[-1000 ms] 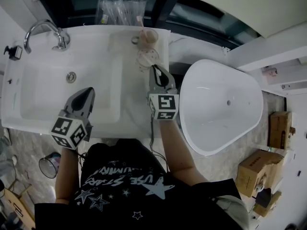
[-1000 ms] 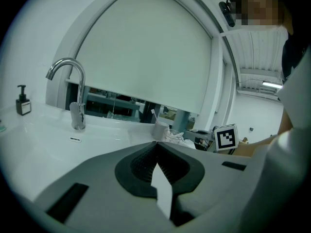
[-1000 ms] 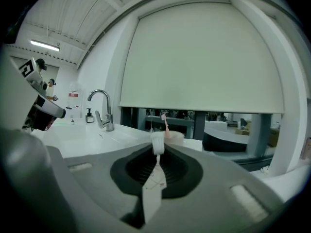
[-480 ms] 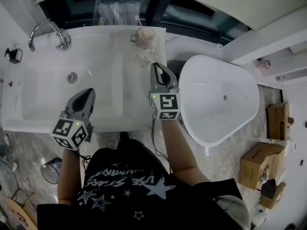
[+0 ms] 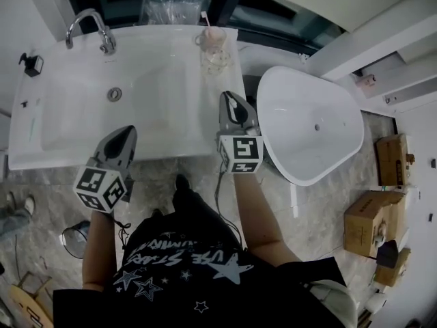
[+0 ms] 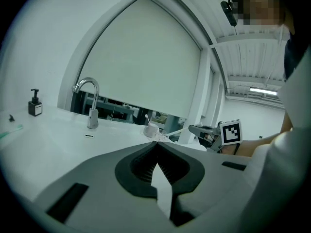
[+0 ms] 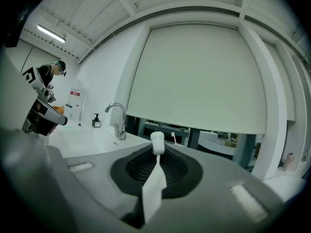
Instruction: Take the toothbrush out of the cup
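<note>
The toothbrush [image 5: 205, 20] stands nearly upright in the cup [image 5: 214, 38], head up and clear of the rim, at the back right corner of the desk [image 5: 198, 125], with a clear glass [image 5: 216, 60] just in front of it. The right tongs [image 5: 229, 98] hang over the desk's front edge near its right end and point almost straight at the cup, well apart from it. The left tongs [image 5: 127, 130] sit further along the front edge, before the basin, so the right hand is plainly the nearer. By my reading, the reach runs straight back along the desk's right edge, past or over the glass, to meet an upright handle from the side. Both tongs are clenched. The left gripper view shows its tips meeting on nothing, with cup and brush small to the right of the tap. The right gripper view hides the cup behind its own body, so only the brush head pokes above. It also shows a small white ribbed piece [image 7: 157, 142] right at its tips, which the head view does not show; whether it is pinched there or stands beyond, I cannot tell
</note>
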Motion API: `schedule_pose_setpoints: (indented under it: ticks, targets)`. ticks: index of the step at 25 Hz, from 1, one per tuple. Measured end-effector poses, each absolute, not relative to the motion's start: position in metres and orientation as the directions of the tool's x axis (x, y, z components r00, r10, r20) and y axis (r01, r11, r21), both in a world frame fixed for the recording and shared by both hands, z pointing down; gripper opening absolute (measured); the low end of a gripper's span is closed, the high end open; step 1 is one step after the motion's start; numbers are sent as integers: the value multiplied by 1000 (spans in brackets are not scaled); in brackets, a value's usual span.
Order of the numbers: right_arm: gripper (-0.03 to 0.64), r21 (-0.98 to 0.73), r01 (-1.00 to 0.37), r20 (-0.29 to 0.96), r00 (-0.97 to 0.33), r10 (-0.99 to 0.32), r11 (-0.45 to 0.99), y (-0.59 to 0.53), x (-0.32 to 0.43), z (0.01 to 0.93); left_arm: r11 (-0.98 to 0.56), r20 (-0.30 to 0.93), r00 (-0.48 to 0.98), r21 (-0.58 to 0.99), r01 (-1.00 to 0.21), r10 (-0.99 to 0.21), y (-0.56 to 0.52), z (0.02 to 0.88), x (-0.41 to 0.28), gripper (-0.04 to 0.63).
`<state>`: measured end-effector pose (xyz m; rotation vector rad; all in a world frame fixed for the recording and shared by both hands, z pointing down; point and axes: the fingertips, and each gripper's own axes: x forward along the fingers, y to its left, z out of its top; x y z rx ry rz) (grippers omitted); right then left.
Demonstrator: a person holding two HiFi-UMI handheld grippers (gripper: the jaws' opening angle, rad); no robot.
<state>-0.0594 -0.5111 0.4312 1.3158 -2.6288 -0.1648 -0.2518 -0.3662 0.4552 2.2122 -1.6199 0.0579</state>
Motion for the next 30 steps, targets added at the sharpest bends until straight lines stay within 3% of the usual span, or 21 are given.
schedule_pose_setpoints:
  ticks: [18,30]
  targets:
    - [18,189,-837,119,-500,-858,514,-297,-42,404,-438,236,496,259,-861,-836,-217,447,-226,8]
    - [18,144,-816,135,-545,-828,560,-230,-9,403,-414,235,478,273,-868,-846,-157,441,-184,8]
